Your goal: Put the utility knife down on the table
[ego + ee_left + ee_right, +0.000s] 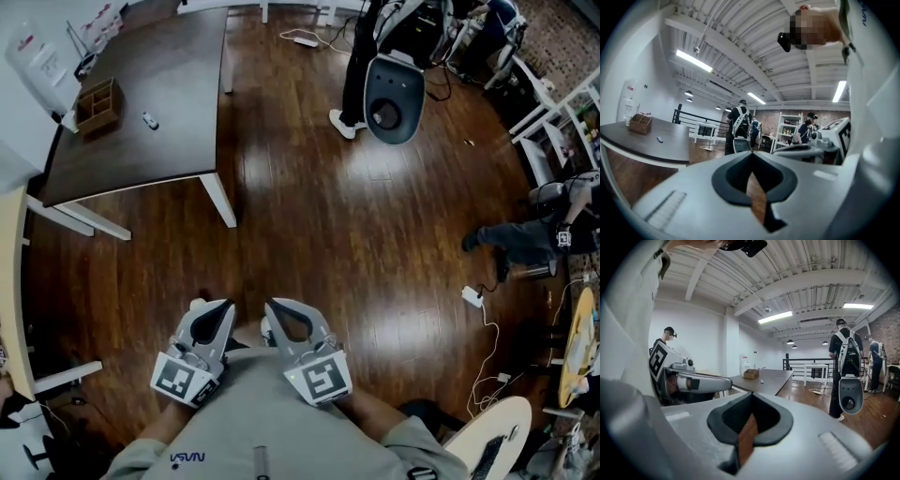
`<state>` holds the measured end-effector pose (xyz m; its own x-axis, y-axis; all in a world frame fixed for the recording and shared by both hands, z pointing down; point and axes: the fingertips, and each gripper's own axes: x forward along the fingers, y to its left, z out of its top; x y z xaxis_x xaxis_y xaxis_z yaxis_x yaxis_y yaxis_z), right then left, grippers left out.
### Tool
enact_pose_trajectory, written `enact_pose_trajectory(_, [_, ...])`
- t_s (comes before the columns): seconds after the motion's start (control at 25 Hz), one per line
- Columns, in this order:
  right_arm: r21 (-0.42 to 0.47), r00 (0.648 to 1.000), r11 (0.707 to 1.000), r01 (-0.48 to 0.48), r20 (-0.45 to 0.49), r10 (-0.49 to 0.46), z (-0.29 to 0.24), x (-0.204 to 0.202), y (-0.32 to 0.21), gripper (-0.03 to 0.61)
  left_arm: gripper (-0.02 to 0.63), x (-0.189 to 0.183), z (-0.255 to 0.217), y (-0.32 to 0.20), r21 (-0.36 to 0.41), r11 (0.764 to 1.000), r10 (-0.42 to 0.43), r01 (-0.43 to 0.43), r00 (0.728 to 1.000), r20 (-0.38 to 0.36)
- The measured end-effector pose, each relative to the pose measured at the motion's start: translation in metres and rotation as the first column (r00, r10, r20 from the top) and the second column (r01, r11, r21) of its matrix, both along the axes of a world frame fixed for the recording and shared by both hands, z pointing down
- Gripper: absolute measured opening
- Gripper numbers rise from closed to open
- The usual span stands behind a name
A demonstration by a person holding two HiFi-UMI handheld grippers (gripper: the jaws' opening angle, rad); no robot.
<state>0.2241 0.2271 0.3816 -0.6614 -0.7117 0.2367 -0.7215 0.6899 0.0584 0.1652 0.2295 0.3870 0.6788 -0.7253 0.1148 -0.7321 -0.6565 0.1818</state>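
A small pale object [150,120], possibly the utility knife, lies on the dark brown table [178,84] at the far left. It also shows in the left gripper view [659,139] and in the right gripper view [761,381]. My left gripper [228,306] and right gripper [269,306] sit side by side close to my body, over the wooden floor and well short of the table. Both point roughly level. The left gripper [751,153] has its jaws together with nothing between them. The right gripper [751,394] is also shut and empty.
A wooden organiser box [98,103] stands on the table near the small object. A person with a backpack and a round grey device [394,94] stands further off. Another person [534,234] sits at the right. A power strip [472,296] and cables lie on the floor.
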Motion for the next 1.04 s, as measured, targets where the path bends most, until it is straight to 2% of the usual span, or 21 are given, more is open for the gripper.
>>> enact_pose_trajectory(0.36, [0.008, 1.0, 1.0, 0.018, 0.025, -0.018, -0.002, 0.007, 0.001, -0.002, 0.002, 0.001, -0.002, 0.004, 0.013, 0.998, -0.056, 0.056, 0.998, 0.006])
enact_pose_trajectory(0.48, [0.006, 0.999, 1.0, 0.01, 0.033, -0.011, -0.002, 0.007, -0.001, -0.003, 0.002, -0.007, -0.003, 0.003, 0.003, 0.995, -0.104, 0.104, 0.995, 0.001])
enact_pose_trajectory(0.72, [-0.002, 0.998, 0.999, -0.037, 0.04, 0.037, -0.002, 0.014, -0.011, -0.002, 0.0, -0.03, -0.008, -0.005, 0.027, 0.973, -0.228, 0.227, 0.973, 0.044])
enact_pose_trajectory(1.04, [0.002, 0.998, 0.998, -0.061, 0.035, 0.061, -0.002, 0.017, -0.014, -0.002, 0.0, -0.028, -0.011, -0.004, 0.026, 0.972, -0.233, 0.232, 0.972, 0.025])
